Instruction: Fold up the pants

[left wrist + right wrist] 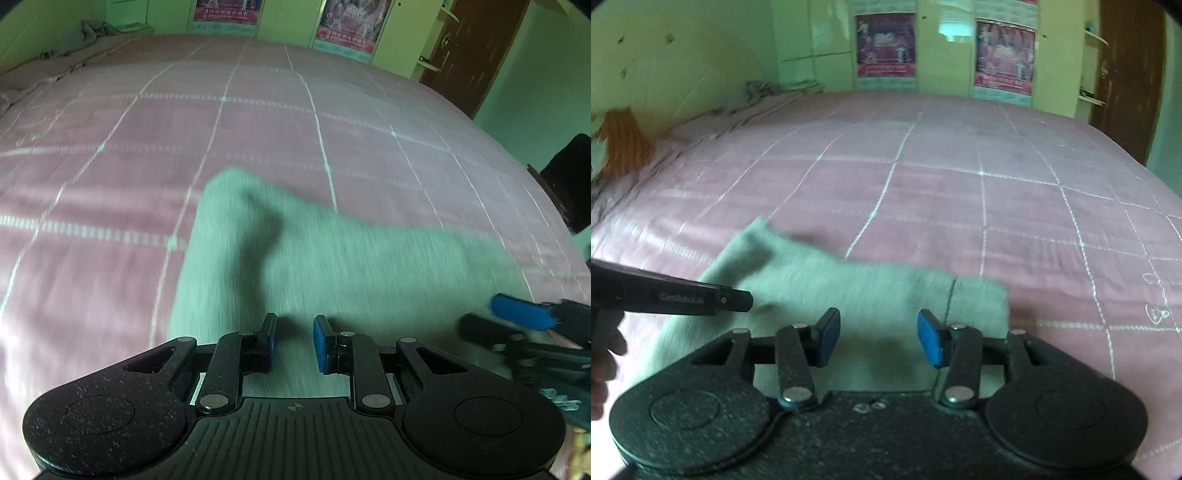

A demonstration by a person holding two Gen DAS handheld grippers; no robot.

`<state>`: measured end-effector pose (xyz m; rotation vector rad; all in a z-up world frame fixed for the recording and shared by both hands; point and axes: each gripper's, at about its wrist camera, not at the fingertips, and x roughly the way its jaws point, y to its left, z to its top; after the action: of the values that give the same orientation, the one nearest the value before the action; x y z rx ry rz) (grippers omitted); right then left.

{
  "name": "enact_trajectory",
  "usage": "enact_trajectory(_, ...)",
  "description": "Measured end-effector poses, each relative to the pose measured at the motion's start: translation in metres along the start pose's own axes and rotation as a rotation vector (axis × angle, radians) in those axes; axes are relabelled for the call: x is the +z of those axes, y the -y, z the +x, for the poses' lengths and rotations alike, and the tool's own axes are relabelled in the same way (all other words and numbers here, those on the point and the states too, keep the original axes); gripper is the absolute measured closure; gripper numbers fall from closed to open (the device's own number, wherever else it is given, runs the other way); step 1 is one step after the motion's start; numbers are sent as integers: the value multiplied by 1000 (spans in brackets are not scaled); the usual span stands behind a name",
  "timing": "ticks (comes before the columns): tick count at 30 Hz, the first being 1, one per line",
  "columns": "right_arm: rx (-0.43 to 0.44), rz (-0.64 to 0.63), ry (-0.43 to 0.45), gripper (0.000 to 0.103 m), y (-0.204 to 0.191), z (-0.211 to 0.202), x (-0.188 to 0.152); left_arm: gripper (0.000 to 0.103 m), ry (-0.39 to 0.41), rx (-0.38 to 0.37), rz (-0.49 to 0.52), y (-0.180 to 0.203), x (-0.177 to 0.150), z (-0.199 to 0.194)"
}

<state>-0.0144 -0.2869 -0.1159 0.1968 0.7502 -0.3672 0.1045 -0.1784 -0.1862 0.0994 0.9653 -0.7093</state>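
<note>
Pink bedspread [110, 155], grey pants [332, 258] lying folded, left tool [294, 341] and right tool [879, 338] both gaping empty

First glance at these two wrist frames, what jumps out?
The grey-green pants lie bunched on the pink checked bedspread, just ahead of both grippers. The left gripper and right gripper both hover open over the cloth, blue pads apart, gripping nothing. Two pink posters hang on the green cupboard wall beyond the bed.
</note>
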Motion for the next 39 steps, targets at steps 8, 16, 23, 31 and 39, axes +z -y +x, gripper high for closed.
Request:
enact_trajectory(8, -29, -41, -57, 54, -16, -1, -36, 82, 12, 31, 7, 9, -31, -16)
enact_trajectory(16, -45, -62, -39, 50, -17, -17, -54, 82, 24, 57, 23, 17, -43, -23)
enact_trajectory(23, -34, -31, -44, 48, -17, -18, -51, 82, 21, 55, 23, 15, -41, -23)
enact_trajectory(31, -16, -21, -33, 46, -15, -35, -49, 82, 22, 68, 28, 18, -43, -31)
enact_trajectory(39, -36, -60, -56, 38, -16, -28, -54, 82, 32, 50, 28, 15, -54, -36)
